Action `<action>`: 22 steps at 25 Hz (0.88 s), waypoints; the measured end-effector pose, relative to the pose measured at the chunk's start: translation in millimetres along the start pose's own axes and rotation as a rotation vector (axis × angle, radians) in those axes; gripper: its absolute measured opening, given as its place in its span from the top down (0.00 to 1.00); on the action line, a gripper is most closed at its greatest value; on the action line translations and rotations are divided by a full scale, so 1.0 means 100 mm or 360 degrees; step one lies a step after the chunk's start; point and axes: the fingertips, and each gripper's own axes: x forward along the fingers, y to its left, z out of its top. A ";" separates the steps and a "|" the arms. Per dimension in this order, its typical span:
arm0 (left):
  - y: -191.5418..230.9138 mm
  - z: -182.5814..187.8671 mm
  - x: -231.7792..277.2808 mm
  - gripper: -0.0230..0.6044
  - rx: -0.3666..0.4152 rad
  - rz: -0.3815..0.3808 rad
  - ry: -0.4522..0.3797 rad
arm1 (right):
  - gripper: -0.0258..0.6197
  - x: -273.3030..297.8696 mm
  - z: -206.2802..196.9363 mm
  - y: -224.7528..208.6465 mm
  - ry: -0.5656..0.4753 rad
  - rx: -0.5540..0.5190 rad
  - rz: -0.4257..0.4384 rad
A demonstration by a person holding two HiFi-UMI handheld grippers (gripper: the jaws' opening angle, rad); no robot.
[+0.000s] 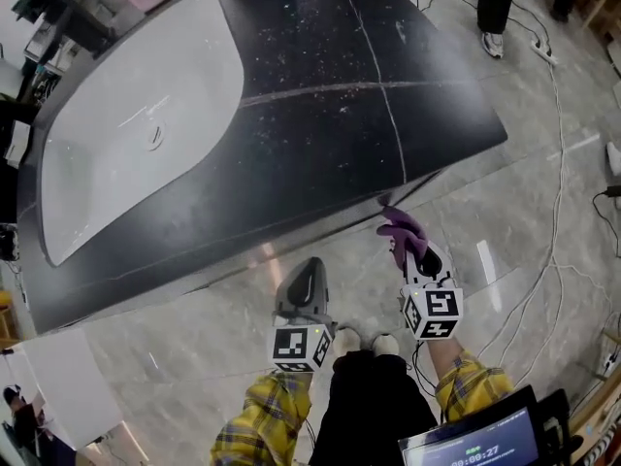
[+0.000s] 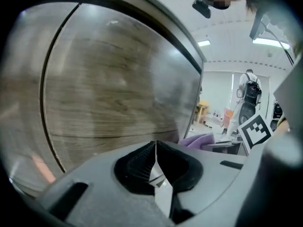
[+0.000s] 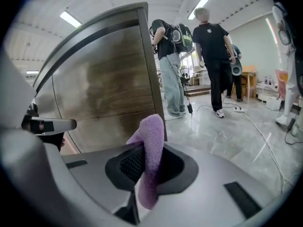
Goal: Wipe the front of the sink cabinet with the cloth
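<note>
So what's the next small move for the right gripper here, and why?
Probably ease the right gripper forward until the fluffy purple cloth presses on the wood-grain cabinet front near its right edge. Its jaws are shut on the cloth, which points at that panel, but contact isn't clear. The left gripper is shut and empty.

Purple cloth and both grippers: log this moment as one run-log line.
right gripper: shut on purple cloth | left gripper: shut, empty | cabinet front: ahead of both grippers | cloth-cabinet contact: cannot tell
</note>
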 end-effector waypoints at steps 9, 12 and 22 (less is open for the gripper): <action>-0.18 0.84 -0.52 0.95 0.0010 0.0044 -0.0032 | 0.90 -0.54 0.80 0.53 -0.0038 -0.0028 0.0132; -0.21 1.10 -0.69 0.95 -0.0003 0.0061 -0.0042 | 0.90 -0.73 1.05 0.68 -0.0055 -0.0033 0.0165; -0.45 1.86 -1.18 0.95 -0.0029 0.0101 -0.0133 | 0.90 -1.35 1.74 1.07 -0.0103 -0.0021 0.0265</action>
